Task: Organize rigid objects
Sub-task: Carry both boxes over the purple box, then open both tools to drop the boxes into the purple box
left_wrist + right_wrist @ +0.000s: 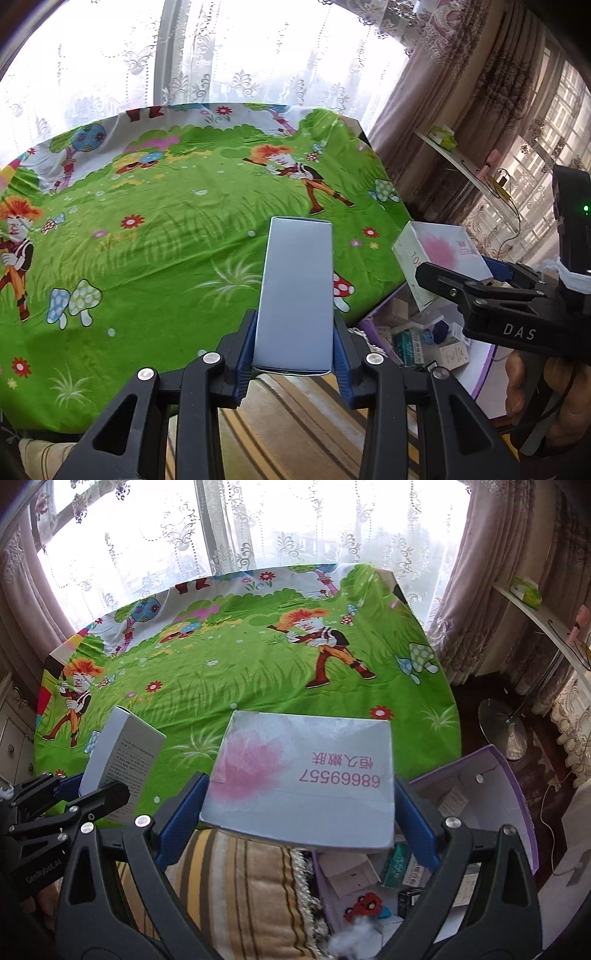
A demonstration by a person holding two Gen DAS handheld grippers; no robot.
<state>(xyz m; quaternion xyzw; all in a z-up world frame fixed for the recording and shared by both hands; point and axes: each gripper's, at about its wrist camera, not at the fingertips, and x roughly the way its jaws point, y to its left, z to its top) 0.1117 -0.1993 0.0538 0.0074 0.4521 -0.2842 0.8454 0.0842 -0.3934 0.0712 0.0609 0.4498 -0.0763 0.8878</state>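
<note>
Holding item one, a tall plain grey box (295,295), the left claw (293,354) is clamping its blue pads against the box's two long sides near the lower end, jaws narrowed to the box's width. The box is pointing away from the camera, raised over the near edge of the bench (166,221), which is lying under a green cartoon-printed cloth showing figures, mushrooms and flowers. Gripping item two, a wide white box with a pink flower print (306,775) and pink digits, the right claw (299,808) is pressing its blue pads on the box's left and right ends, jaws standing wide apart around it. This box is also hanging above the bench's near edge, to the right of the grey box. Sitting below and to the right, a purple-edged open carton (513,797) is containing assorted small packets and a red toy. A striped cushion (240,886) is lying beneath both claws. Lace curtains are covering the window behind.
</note>
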